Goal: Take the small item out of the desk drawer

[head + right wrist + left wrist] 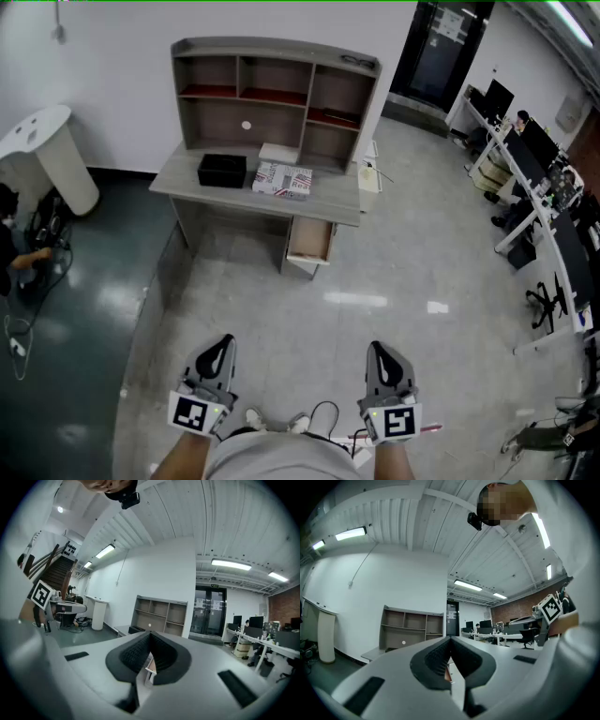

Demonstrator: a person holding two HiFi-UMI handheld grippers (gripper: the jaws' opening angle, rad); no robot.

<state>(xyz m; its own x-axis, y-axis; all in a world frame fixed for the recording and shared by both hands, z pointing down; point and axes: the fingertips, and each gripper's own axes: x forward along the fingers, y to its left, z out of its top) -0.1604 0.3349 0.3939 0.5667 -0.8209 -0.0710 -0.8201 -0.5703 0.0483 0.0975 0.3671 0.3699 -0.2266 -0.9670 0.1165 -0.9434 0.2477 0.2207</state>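
Note:
A grey desk (pixel 187 183) with a shelf hutch (pixel 275 98) stands against the far wall, several steps ahead of me. Its drawer (pixel 310 241) at the right hangs pulled out; I cannot see what lies inside it. My left gripper (pixel 219 353) and right gripper (pixel 382 357) are held low near my body, far from the desk. Both have their jaws closed together with nothing between them. The left gripper (pixel 450 640) view and the right gripper (pixel 149 636) view each show the desk in the distance beyond the shut jaws.
On the desktop lie a black box (pixel 221 170), a patterned packet (pixel 283 179) and a white block (pixel 278 152). A white stand (pixel 52 155) and a seated person (pixel 17 246) are at the left. Office desks with monitors (pixel 534 178) line the right side.

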